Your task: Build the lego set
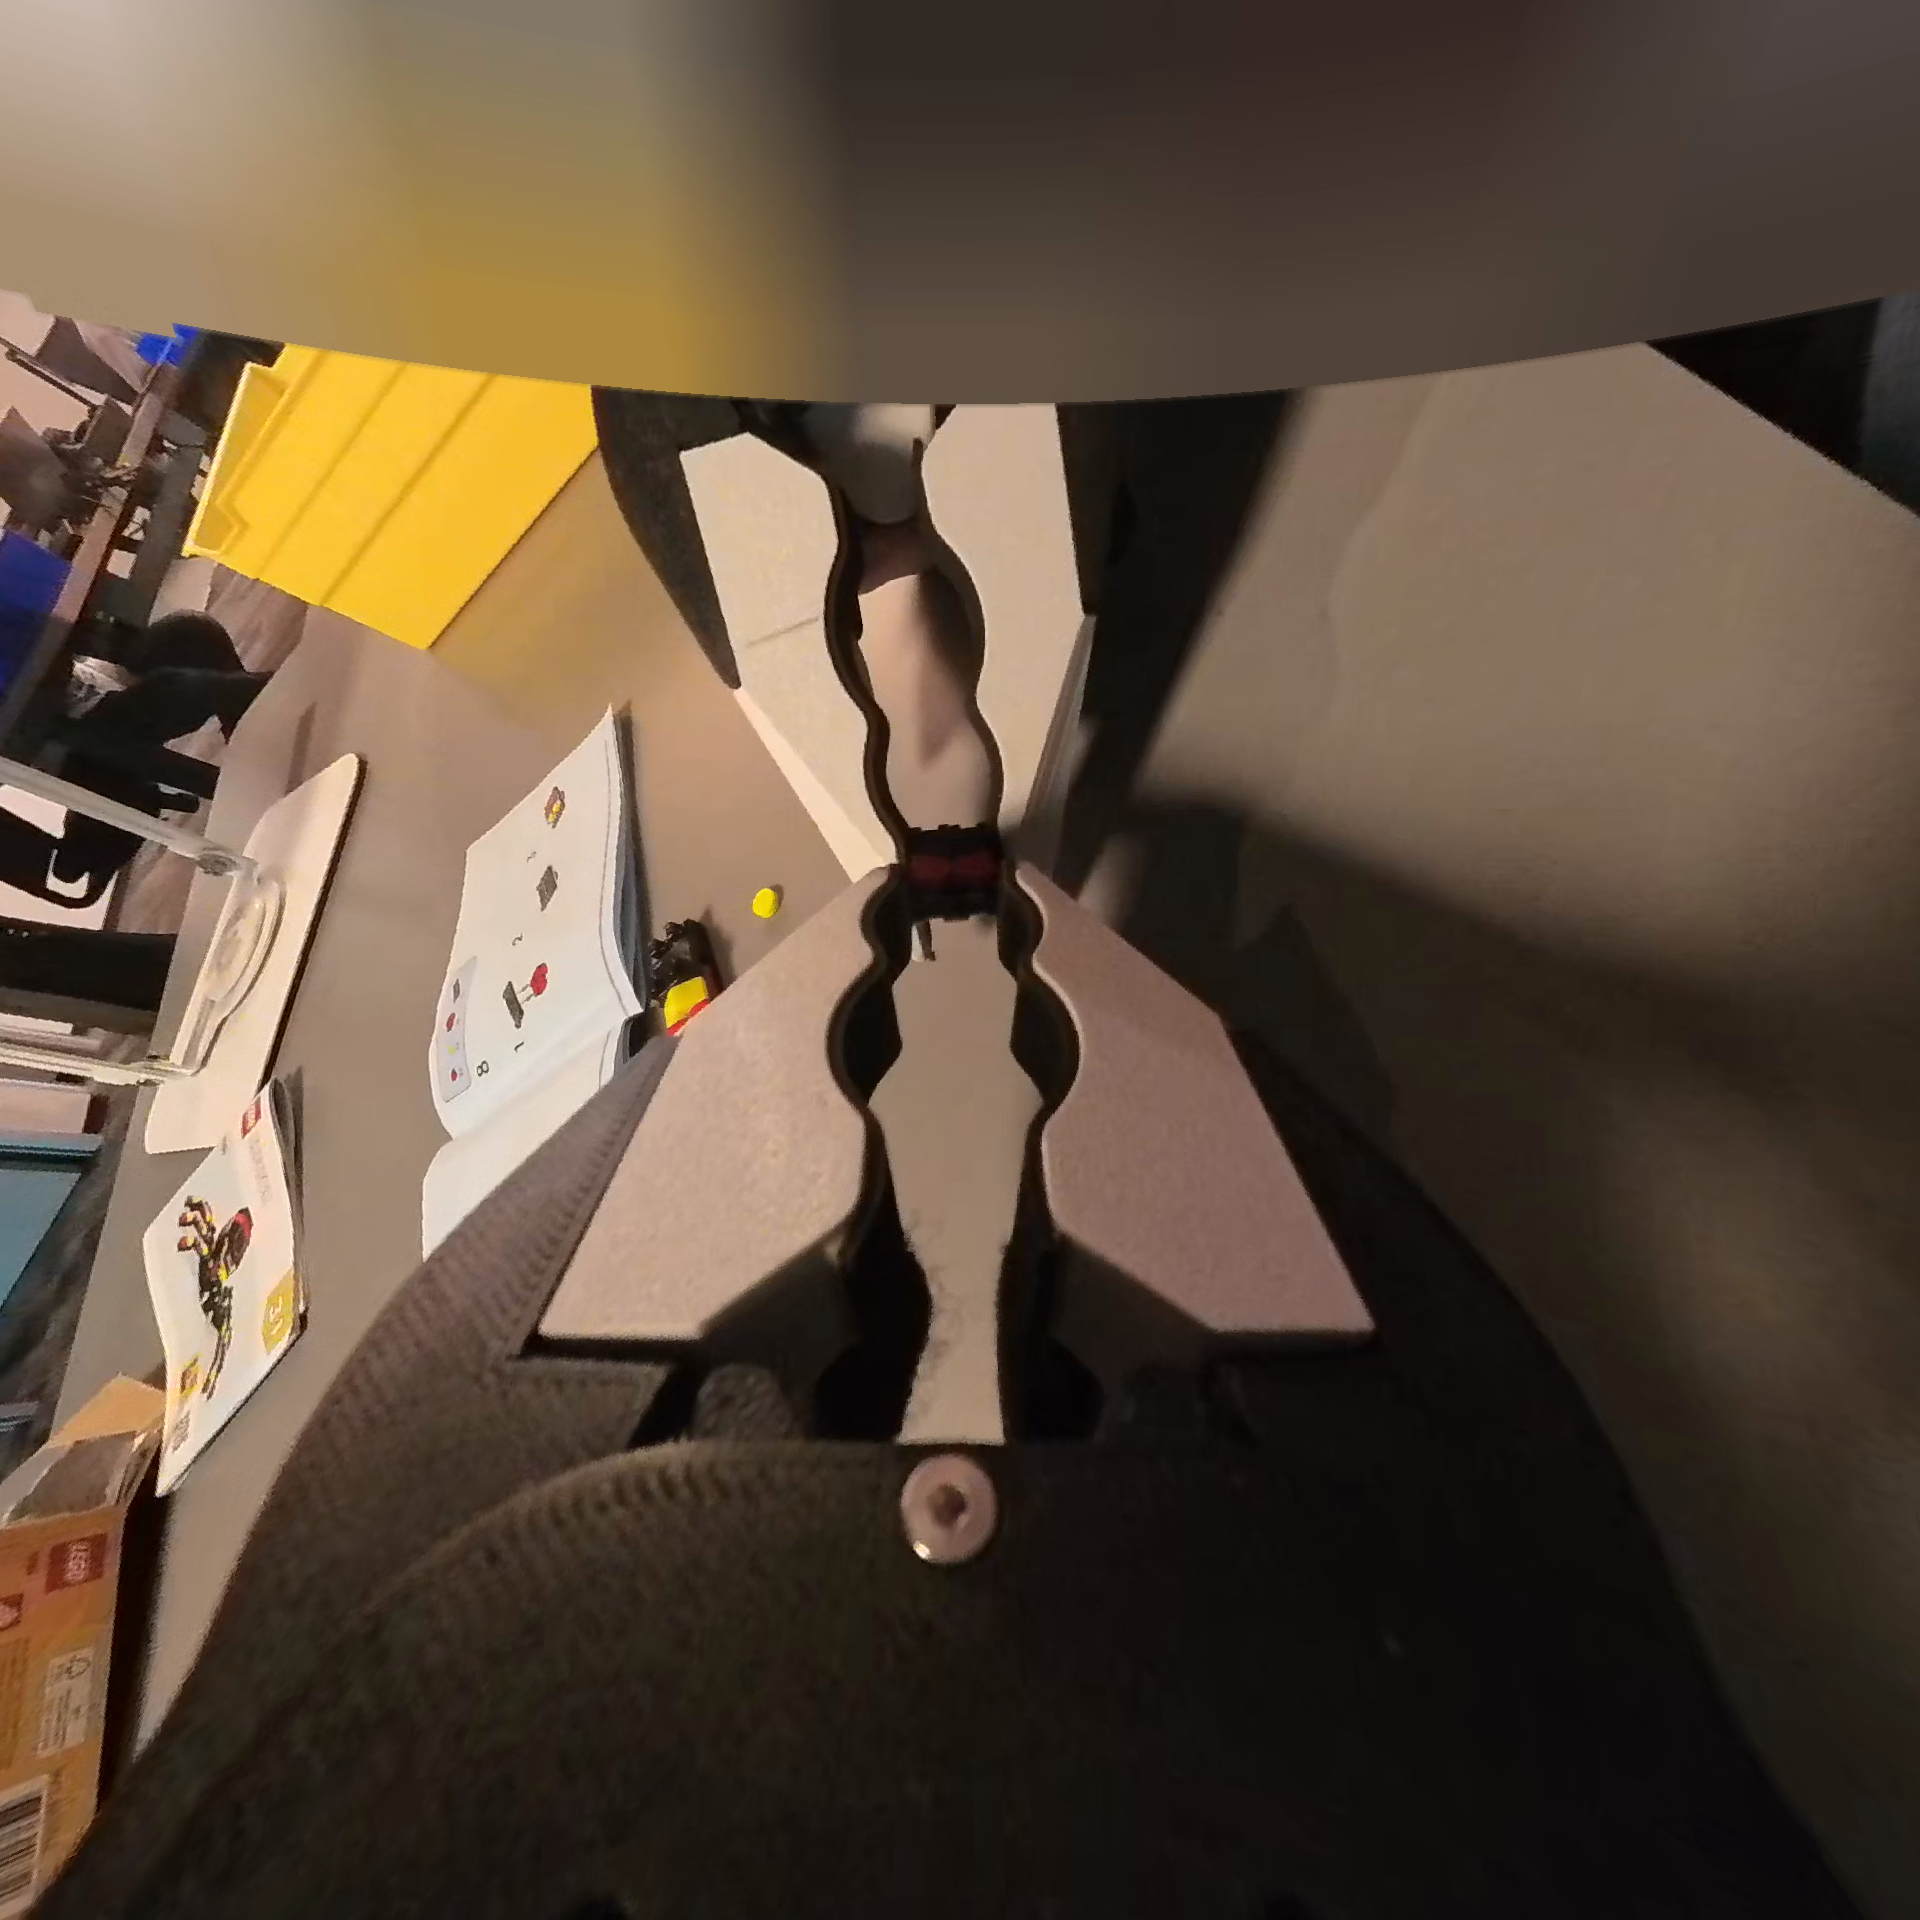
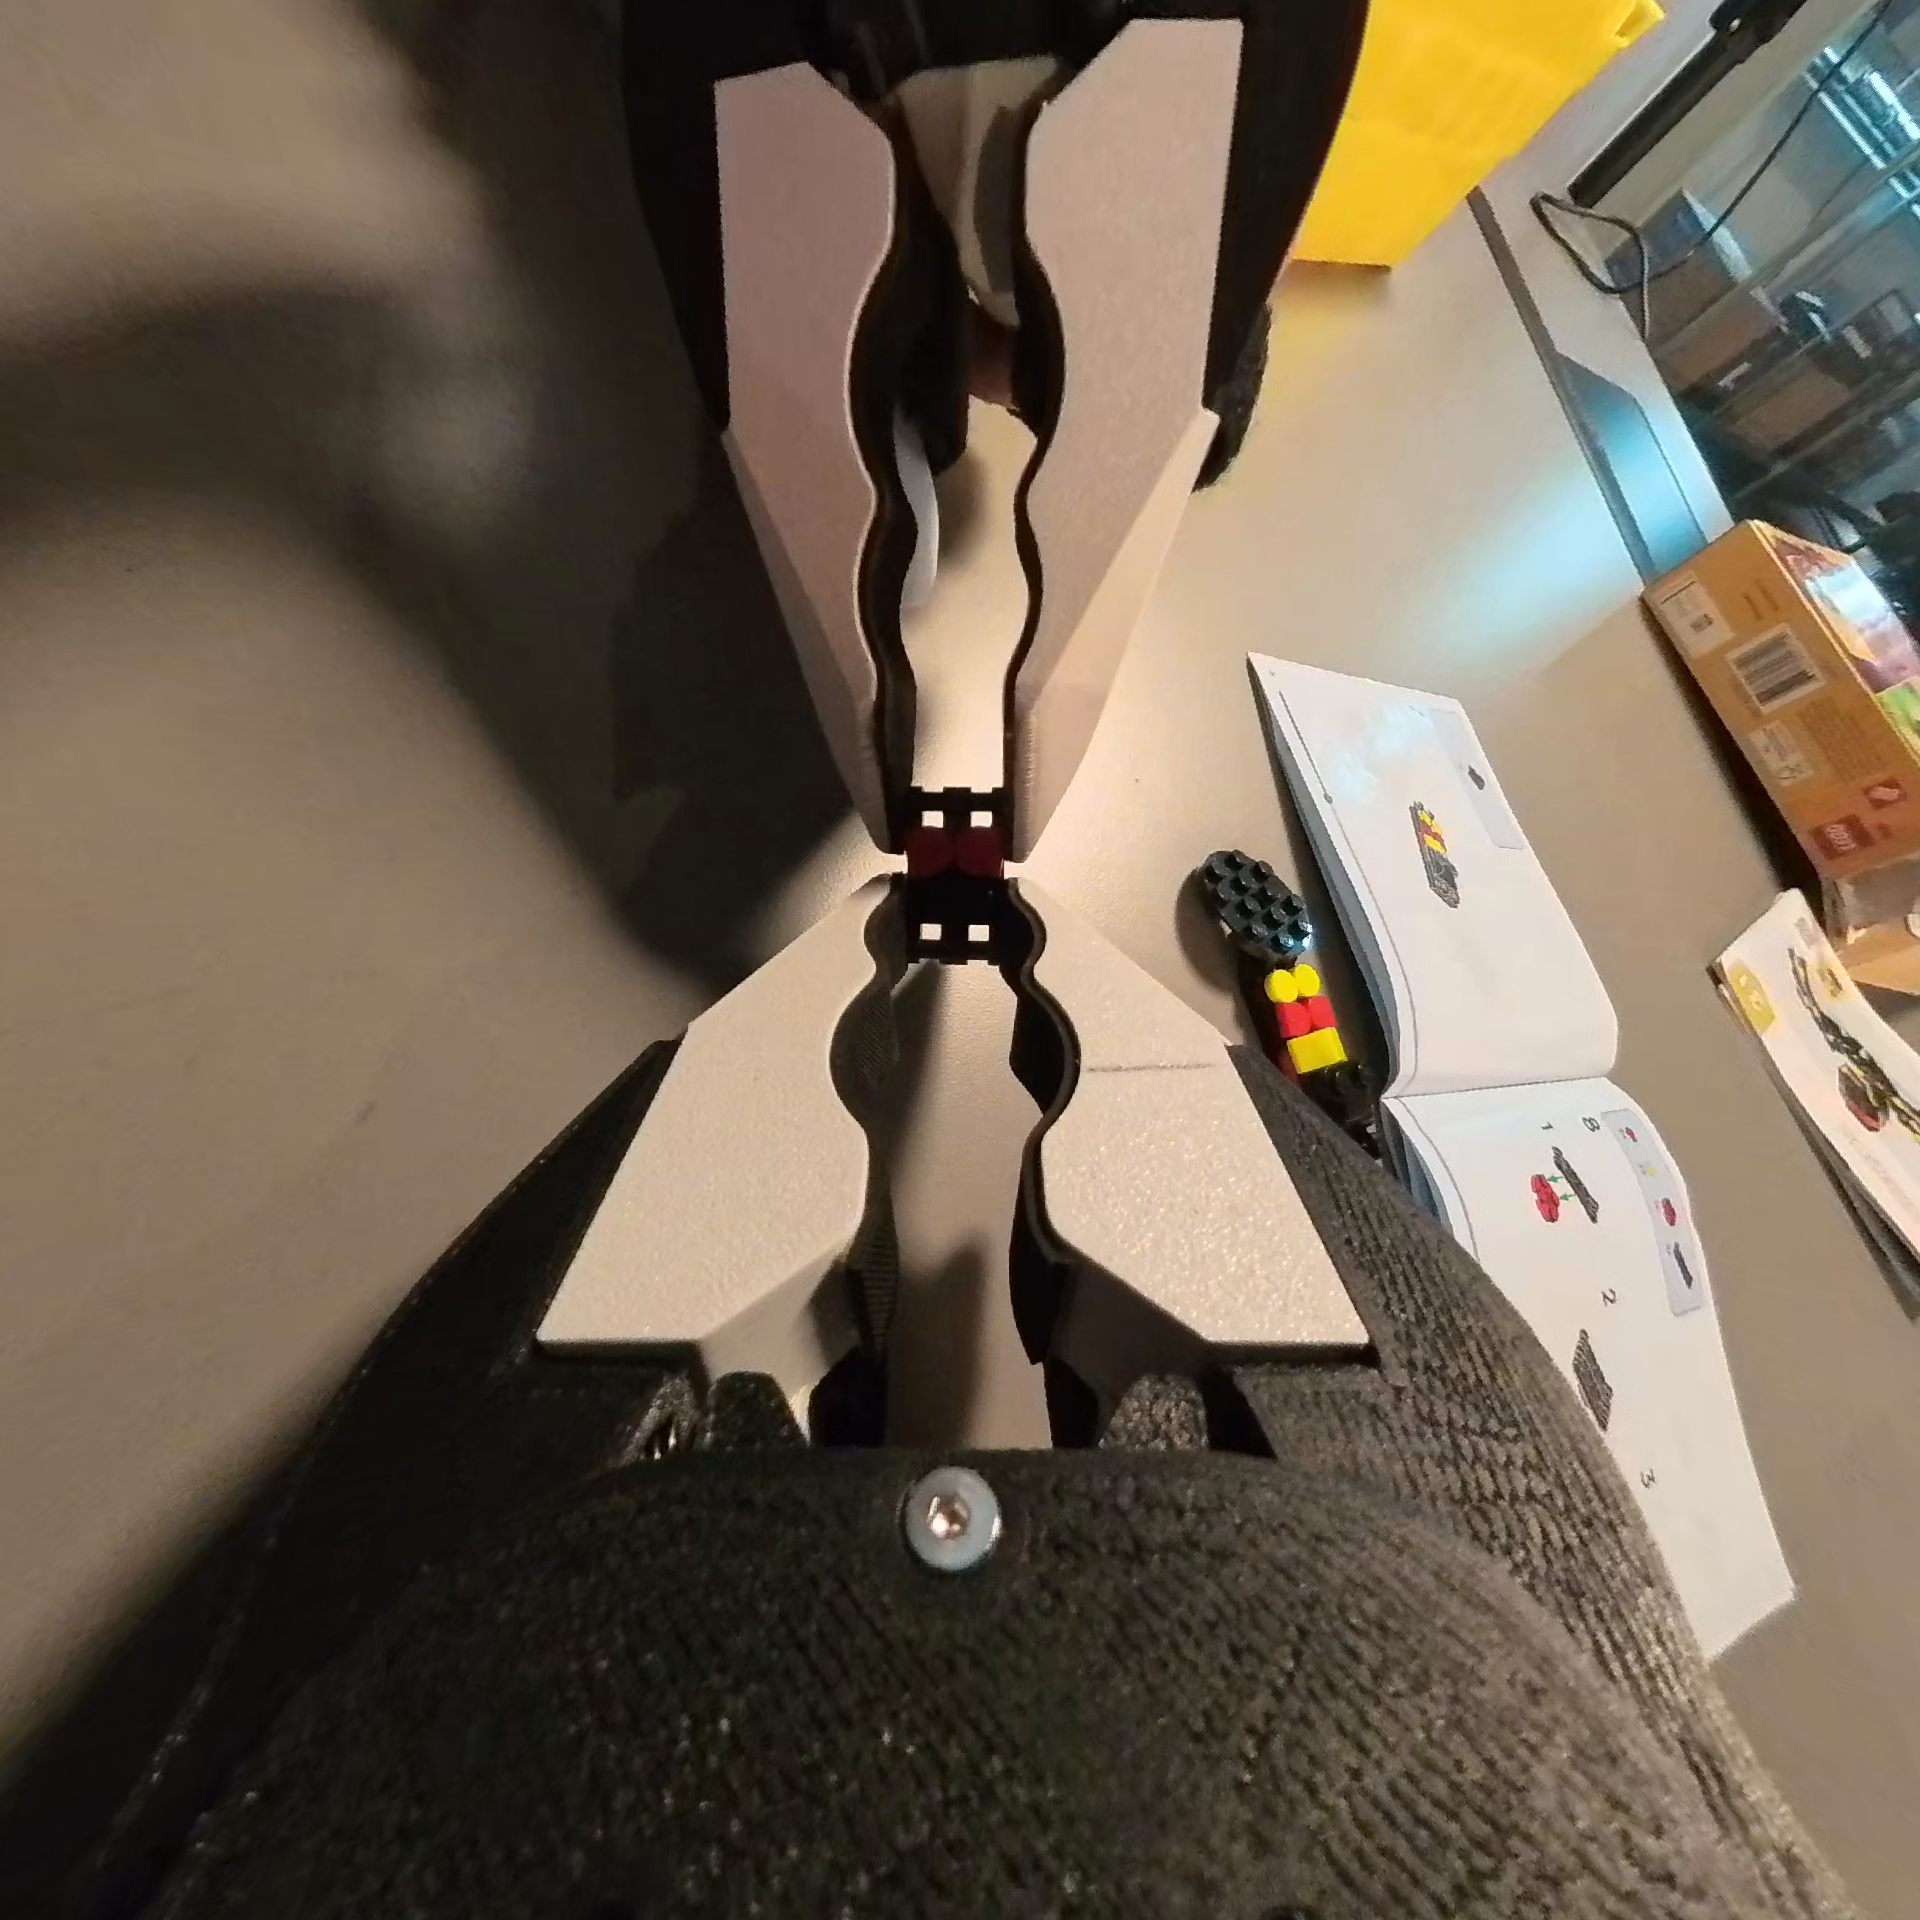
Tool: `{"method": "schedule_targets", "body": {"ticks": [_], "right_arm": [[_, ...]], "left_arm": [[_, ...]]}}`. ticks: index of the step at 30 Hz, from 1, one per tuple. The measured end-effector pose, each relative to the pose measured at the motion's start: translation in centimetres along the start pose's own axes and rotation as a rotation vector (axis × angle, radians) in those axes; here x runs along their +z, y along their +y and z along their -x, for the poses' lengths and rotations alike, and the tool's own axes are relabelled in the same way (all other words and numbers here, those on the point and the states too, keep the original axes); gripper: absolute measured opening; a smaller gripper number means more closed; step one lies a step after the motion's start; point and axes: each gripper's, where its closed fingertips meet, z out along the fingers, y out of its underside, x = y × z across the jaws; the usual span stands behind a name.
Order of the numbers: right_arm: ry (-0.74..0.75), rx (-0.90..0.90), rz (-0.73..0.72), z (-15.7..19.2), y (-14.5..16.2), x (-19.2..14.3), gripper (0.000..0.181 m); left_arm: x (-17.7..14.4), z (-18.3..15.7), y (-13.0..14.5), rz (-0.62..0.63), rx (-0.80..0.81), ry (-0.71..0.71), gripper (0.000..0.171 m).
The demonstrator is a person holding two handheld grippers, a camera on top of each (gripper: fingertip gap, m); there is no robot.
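Black-and-red lego stack, studs inward

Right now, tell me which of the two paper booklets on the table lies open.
The white instruction booklet beside the black, red and yellow brick assembly lies open, showing build steps; the other booklet, nearer the cardboard box, is closed.

Top of left view blurred; box cut off.

left tongs and right tongs meet tip to tip, each closed on a small black-and-red piece.
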Motion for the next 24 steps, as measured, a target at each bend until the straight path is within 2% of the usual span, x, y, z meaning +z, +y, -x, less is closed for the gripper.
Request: {"method": "schedule_targets", "body": {"ticks": [6,9,18,19,20,22,24], "right_arm": [[0.005,0.005,0.004,-0.1,0.0,0.0,0.015],[0.003,0.006,0.005,-0.1,0.1,0.0,0.015],[-0.002,0.010,0.006,-0.1,0.1,0.0,0.015],[-0.004,0.011,0.006,-0.1,0.1,0.0,0.015],[-0.006,0.010,0.003,0.0,0.1,-0.1,0.015],[-0.005,0.010,0.003,-0.1,0.1,-0.1,0.015],[-0.005,0.010,0.003,-0.1,0.1,-0.1,0.015]], "left_arm": [[0.1,0.0,-0.1,-0.038,-0.064,-0.002,0.016],[-0.2,0.2,-0.3,-0.060,-0.033,-0.030,0.017],[-0.1,0.2,-0.5,-0.064,-0.076,-0.012,0.014],[-0.2,0.3,-0.4,-0.059,-0.086,-0.013,0.013],[-0.4,1.3,-0.4,-0.057,-0.102,-0.066,0.000],[-0.6,0.7,-0.5,-0.070,-0.104,-0.001,0.000],[-0.4,0.4,-0.5,-0.072,-0.084,-0.004,0.000]]}}
